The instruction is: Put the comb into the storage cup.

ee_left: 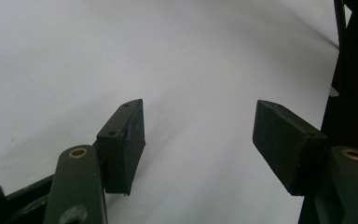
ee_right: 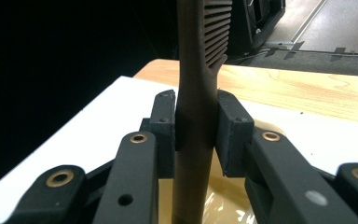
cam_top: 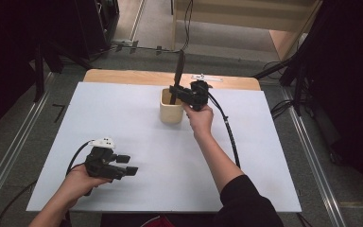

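Upright, dark comb [cam_top: 179, 71] in beige cup [cam_top: 171, 115]

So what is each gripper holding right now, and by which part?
The right gripper clamps a dark slotted spatula by its handle, just below the slotted blade, above the cream cup. The left gripper is open, holding nothing.

Dark slotted spatula [ee_right: 193, 116], upright, in cream cup [cam_top: 171, 112]
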A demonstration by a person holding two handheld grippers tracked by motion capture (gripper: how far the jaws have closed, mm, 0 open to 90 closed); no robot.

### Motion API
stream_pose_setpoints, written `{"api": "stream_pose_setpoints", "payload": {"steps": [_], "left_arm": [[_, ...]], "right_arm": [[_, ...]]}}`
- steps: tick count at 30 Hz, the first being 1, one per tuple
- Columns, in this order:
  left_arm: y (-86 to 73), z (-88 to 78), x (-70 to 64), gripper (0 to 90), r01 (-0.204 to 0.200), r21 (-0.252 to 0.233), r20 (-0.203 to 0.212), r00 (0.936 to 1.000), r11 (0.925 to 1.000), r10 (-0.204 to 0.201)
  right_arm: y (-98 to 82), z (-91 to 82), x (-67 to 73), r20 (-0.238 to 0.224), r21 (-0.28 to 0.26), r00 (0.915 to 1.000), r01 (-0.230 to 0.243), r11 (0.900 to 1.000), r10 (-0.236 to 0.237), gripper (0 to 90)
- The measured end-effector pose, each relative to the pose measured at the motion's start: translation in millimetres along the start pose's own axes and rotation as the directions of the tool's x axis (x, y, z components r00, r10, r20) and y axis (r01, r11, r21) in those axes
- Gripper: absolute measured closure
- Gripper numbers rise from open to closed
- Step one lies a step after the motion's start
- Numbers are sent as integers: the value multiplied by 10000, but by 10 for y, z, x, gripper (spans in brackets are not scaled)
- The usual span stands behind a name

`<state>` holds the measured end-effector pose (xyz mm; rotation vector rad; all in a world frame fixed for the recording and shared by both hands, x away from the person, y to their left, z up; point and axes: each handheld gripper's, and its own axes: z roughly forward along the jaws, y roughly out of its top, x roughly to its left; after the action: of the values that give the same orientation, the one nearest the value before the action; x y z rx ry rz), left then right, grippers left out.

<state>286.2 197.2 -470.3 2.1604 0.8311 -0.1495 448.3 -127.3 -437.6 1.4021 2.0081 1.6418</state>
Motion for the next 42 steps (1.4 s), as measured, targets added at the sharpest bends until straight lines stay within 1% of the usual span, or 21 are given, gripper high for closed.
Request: {"api": "stream_pose_setpoints", "payload": {"steps": [1, 2, 3, 5, 6, 9, 11, 12, 16, 19, 27, 30, 32, 34, 37, 39, 42], "left_arm": [[1, -1, 1, 356, 3, 6, 3, 10000, 10000, -3], [0, -1, 3, 356, -20, -23, 5, 10000, 10000, 20], [1, -3, 2, 356, -26, -42, 22, 10000, 10000, 26], [3, -4, -2, 356, -33, -53, 3, 10000, 10000, 33], [4, -4, -3, 356, -36, -44, 4, 10000, 10000, 36], [5, -3, -5, 356, -57, -14, -7, 10000, 10000, 57], [5, -2, -4, 356, -54, -37, 8, 10000, 10000, 54], [6, -4, -5, 356, -59, -24, -8, 10000, 10000, 59], [3, -1, -3, 356, -43, -16, 3, 10000, 10000, 43], [4, 0, -4, 356, -46, -12, -1, 10000, 10000, 46], [2, 1, 0, 356, -31, -8, -9, 10000, 10000, 31], [1, 1, 1, 356, -12, -9, -9, 10000, 10000, 12], [-1, 3, 2, 356, 10, -28, 6, 10000, 10000, -10], [-2, 3, 6, 356, -7, -5, -10, 10000, 10000, 7], [-3, 2, 10, 356, 3, -10, -24, 10000, 10000, -3], [-3, 0, 13, 356, -4, -8, -40, 10000, 10000, 4], [-4, 0, 16, 356, -6, 25, -68, 10000, 10000, 6]], "right_arm": [[-5, 0, 3, -77, -53, 9999, 136, 9999, -136, 580], [-4, 1, 3, -108, -69, 9995, 306, 9995, -307, 469], [-4, -4, 11, -80, -158, 9988, 482, 9987, -484, 404], [3, -24, 41, 250, -158, 9970, 740, 9971, -736, 301], [6, -39, 54, 433, -181, 9956, 843, 9963, -835, 287], [7, -74, 62, 572, -197, 9945, 885, 9959, -873, 277], [11, -86, 54, 697, -99, 9949, 744, 9972, -735, 272], [12, -93, 44, 668, -58, 9955, 671, 9977, -665, 271], [6, -127, 1, 873, 133, 9947, 537, 9985, -546, 268], [-4, -170, -25, 877, 195, 9951, 437, 9989, -452, 270], [-22, -235, -42, 612, 550, 9979, 183, 9983, -216, 269], [-36, -260, -51, 460, 735, 9989, -51, 9973, 17, 269], [-45, -280, -64, 309, 833, 9995, -125, 9964, 99, 269], [-49, -309, -66, 303, 920, 9994, -216, 9955, 189, 272], [-62, -351, -78, 160, 1083, 9993, -347, 9935, 332, 272], [-77, -391, -91, 64, 1077, 9989, -468, 9931, 464, 272], [-105, -448, -123, -193, 1225, 9977, -615, 9906, 643, 273]]}}
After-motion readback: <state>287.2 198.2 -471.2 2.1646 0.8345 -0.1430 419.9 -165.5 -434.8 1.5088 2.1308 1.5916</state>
